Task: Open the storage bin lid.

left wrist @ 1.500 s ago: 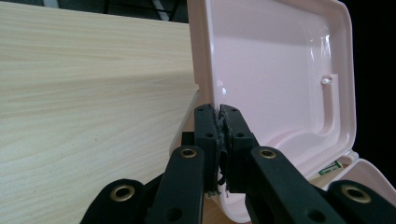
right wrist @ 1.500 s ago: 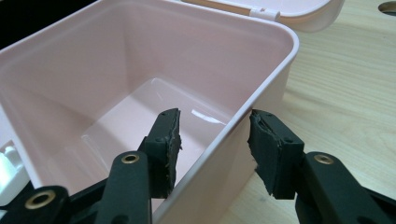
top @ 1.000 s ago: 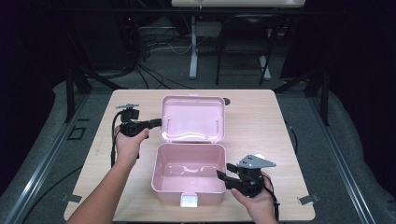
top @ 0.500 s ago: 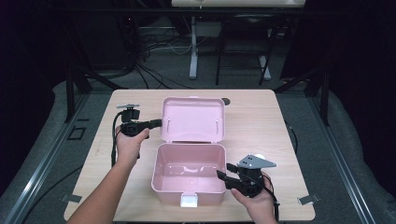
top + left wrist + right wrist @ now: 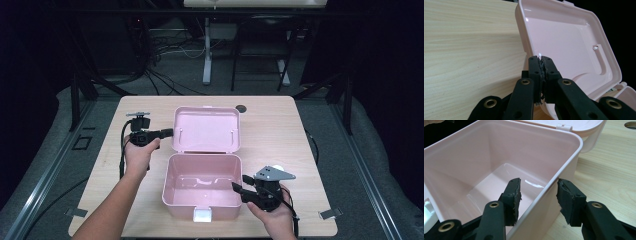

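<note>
A pink box sits mid-worktop, long axis running left to right, its lid upright at the far side. The left hand-held gripper pinches the lid's left edge; the right hand-held gripper straddles the box's right wall, jaws wide.

- The left hand-held gripper has its two black jaws pressed together on the near edge of the pink lid.
- The lid stands tilted up, its hollow inside in view.
- The pale wooden counter lies beside the lid.
</note>
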Action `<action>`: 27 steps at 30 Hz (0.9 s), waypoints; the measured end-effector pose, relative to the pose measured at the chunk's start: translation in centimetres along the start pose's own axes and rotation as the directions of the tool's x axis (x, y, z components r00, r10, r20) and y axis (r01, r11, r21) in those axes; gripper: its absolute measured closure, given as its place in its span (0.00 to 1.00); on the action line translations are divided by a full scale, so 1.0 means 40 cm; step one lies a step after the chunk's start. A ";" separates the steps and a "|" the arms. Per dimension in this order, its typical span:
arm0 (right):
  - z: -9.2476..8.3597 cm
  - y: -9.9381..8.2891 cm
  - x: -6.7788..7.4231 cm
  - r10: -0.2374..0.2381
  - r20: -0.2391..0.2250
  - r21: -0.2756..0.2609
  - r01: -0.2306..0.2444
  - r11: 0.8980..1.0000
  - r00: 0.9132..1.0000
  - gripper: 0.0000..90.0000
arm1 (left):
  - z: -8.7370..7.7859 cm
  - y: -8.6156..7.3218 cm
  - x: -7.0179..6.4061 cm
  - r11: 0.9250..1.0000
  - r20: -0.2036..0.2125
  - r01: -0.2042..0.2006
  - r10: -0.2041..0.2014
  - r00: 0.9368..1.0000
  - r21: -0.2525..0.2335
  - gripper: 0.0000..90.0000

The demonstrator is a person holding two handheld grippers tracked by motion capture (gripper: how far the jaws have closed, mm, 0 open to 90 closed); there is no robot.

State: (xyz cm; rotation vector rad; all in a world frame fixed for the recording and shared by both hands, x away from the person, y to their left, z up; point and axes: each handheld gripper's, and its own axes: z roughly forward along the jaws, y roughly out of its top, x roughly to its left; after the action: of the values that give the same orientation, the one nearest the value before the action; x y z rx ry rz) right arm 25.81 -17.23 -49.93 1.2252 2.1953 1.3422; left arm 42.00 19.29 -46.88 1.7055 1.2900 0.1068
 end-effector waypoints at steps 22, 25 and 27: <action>-0.001 -0.002 0.004 -0.001 0.011 -0.004 0.001 1.000 1.000 0.60 | 0.023 -0.022 0.019 0.999 0.003 0.031 -0.031 1.000 0.017 0.97; -0.002 -0.002 0.004 0.000 0.013 -0.005 0.000 1.000 1.000 0.60 | 0.023 -0.024 0.019 1.000 0.000 0.026 -0.026 1.000 0.016 0.97; -0.004 -0.002 0.004 0.002 0.010 -0.011 -0.002 1.000 1.000 0.60 | 0.021 -0.024 0.017 1.000 0.000 0.021 -0.021 1.000 0.015 0.97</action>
State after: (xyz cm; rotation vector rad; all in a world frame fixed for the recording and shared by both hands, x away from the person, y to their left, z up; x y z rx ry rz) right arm 25.59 -17.22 -49.90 1.2283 2.1768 1.3444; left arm 42.10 19.28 -48.32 1.7047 1.3112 0.0849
